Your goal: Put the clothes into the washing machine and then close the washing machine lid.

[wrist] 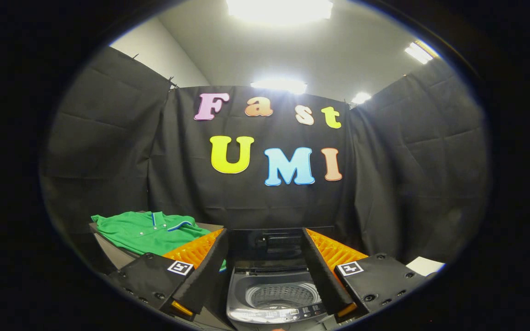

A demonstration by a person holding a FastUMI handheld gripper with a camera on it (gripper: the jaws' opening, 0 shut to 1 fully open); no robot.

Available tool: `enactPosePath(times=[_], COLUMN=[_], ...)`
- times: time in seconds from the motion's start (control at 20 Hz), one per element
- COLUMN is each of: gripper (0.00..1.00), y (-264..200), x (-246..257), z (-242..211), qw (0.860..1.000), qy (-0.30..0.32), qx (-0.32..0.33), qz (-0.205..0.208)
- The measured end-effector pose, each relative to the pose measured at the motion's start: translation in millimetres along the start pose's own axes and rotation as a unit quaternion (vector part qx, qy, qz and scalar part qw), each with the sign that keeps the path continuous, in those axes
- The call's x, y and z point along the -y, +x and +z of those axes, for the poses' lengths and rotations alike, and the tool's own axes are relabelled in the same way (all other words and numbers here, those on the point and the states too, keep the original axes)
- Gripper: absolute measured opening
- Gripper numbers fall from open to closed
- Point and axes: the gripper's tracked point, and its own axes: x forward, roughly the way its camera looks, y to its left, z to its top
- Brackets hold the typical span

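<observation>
One green shirt (pixel 147 231) lies spread on the table (pixel 108 257) at the lower left of the frame, just beyond your left finger, likely laid flat so you can pinch it easily. One washing machine (pixel 274 294) sits at the bottom centre, seen between the fingers, its lid (pixel 269 243) up and the drum (pixel 283 296) exposed to take the load. Your gripper (pixel 265 308) is spread wide and holds nothing.
</observation>
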Motion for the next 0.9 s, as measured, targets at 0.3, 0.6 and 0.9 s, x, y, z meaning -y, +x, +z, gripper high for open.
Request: enactPosePath(times=[0.3,0.6,0.9], gripper=[0.98,0.98,0.98], y=[19,38,55], x=[-41,-84,-131], z=[4,10,10], qw=[0.999,0.997,0.993], qy=[0.002,0.008,0.004], qx=[-0.004,-0.006,-0.021], qz=[0.044,0.079,0.118])
